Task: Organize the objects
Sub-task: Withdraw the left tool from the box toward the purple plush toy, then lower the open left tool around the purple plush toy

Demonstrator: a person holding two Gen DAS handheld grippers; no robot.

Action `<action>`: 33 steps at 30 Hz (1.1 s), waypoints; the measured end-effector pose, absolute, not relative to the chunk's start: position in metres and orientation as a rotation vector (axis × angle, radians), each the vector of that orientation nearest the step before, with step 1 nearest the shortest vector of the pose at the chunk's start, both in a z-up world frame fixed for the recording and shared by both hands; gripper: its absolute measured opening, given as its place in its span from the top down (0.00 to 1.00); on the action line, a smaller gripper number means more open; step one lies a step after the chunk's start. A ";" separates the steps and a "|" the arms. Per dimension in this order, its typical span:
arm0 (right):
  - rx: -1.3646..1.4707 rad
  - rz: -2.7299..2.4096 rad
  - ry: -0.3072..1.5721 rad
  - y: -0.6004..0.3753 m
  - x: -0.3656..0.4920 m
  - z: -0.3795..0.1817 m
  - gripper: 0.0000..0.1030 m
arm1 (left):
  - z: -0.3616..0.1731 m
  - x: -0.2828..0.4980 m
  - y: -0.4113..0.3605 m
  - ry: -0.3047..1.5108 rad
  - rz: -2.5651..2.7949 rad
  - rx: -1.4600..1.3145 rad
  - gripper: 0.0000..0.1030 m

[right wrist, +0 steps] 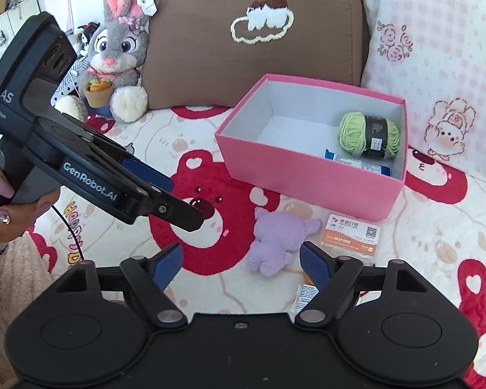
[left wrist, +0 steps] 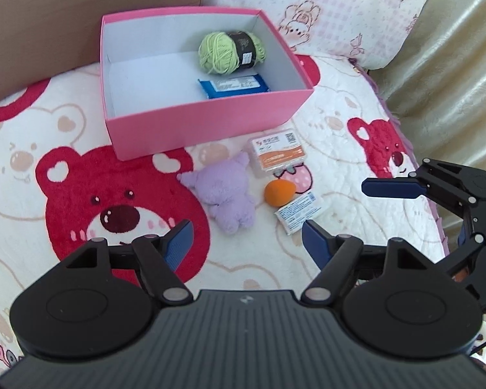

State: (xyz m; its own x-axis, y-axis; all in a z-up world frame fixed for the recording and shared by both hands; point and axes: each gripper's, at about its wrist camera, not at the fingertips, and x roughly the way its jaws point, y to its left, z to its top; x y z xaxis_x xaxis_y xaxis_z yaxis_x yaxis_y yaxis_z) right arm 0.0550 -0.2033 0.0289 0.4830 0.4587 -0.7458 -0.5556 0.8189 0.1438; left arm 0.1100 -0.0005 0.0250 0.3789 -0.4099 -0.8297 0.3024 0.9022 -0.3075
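Bed cover (left wrist: pixel 340 123): white plush with red bear faces; carries every item listed.
Brown pillow (right wrist: pixel 252 32): stands behind the box, beside a pink checked pillow (right wrist: pixel 437 52).
Rabbit toy (right wrist: pixel 120 52): grey, seated left of the brown pillow.
Pink box (left wrist: pixel 207 123): open top, white inside; rests on the bed cover.
Box contents: green yarn ball (left wrist: pixel 230 52) at the far right side; blue packet (left wrist: pixel 233 86) in front of it.
Purple plush toy (left wrist: pixel 223 197): lies on the cover, just in front of the box.
Card pack (left wrist: pixel 277 154): orange and white, right of the plush.
White packet (left wrist: pixel 299 212): nearest the tongs.
Orange sponge (left wrist: pixel 280 193): between card pack and white packet.
Left tongs (left wrist: pixel 246 243): wide, empty, above the cover.
Right tongs (right wrist: pixel 241 264): wide, empty, the plush ahead of them.
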 end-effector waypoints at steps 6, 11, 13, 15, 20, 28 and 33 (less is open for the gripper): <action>-0.177 0.620 0.862 -0.186 0.059 0.008 0.19 | 0.007 0.114 0.007 1.092 -0.454 -0.136 0.20; -0.237 0.609 0.856 -0.171 0.063 -0.010 0.19 | -0.010 0.118 0.013 1.090 -0.450 -0.167 0.19; -0.259 0.605 0.851 -0.167 0.067 -0.016 0.19 | -0.017 0.120 0.016 1.094 -0.455 -0.194 0.19; -0.267 0.600 0.847 -0.164 0.070 -0.022 0.19 | -0.022 0.122 0.015 1.088 -0.455 -0.196 0.19; -0.258 0.595 0.850 -0.159 0.079 -0.040 0.19 | -0.039 0.128 0.011 1.077 -0.459 -0.195 0.19; -0.247 0.564 0.855 -0.156 0.093 -0.072 0.19 | -0.077 0.146 0.013 1.114 -0.465 -0.282 0.19; -0.207 0.538 0.872 -0.158 0.104 -0.090 0.19 | -0.095 0.153 0.018 1.104 -0.468 -0.347 0.19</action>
State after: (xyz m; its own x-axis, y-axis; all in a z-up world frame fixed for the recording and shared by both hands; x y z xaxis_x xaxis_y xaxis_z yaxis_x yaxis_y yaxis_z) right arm 0.1043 -0.1578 -0.0902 0.5210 0.3630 -0.7725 -0.5279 0.8482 0.0426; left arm 0.1530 0.0176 -0.0949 0.3699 -0.5237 -0.7674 0.1878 0.8511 -0.4903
